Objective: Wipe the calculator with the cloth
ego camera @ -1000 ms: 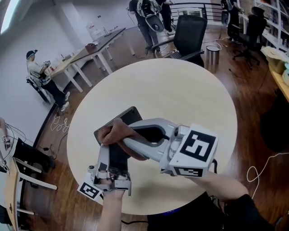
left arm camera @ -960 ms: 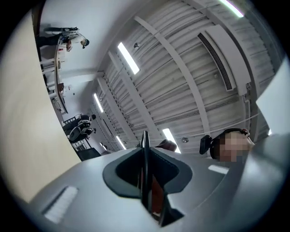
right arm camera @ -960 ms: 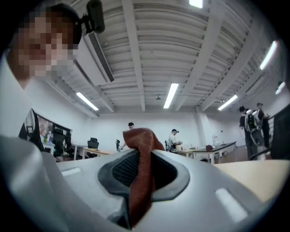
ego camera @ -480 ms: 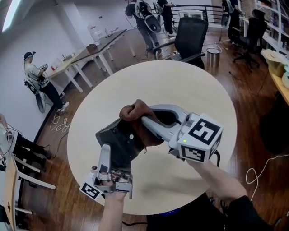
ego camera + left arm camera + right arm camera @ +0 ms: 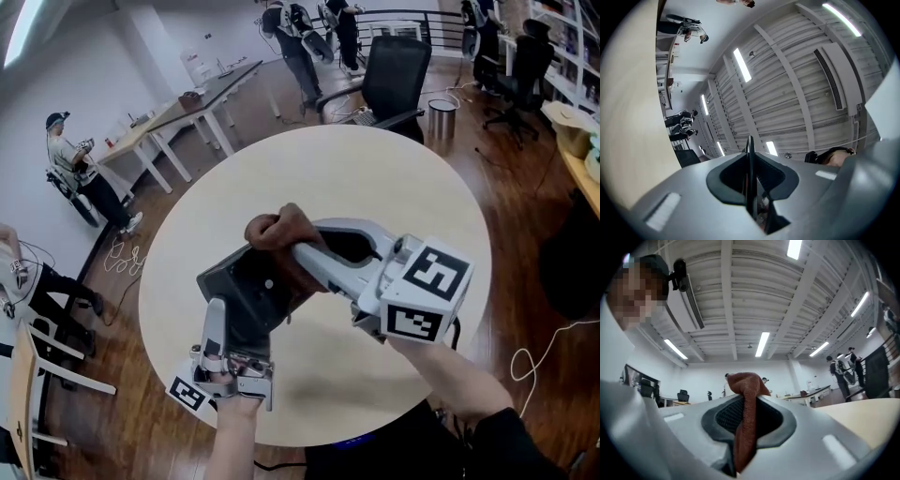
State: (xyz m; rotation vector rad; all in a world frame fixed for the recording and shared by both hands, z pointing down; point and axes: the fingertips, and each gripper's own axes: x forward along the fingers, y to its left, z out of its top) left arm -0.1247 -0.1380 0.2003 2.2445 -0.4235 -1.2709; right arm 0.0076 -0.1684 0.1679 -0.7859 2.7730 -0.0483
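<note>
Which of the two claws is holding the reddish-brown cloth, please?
The right claw, whose jaws pinch the bunched reddish-brown cloth; the left claw is instead shut on the flat dark grey calculator, seen edge-on between its jaws.

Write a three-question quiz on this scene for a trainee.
1. Which gripper holds the calculator?
2. The right gripper is shut on: A) a brown cloth; B) a sponge; C) nothing.
3. True or false: the calculator lies flat and untouched.
Key: 1. The left gripper. 2. A. 3. False: it is held tilted up, with the brown cloth against it.
</note>
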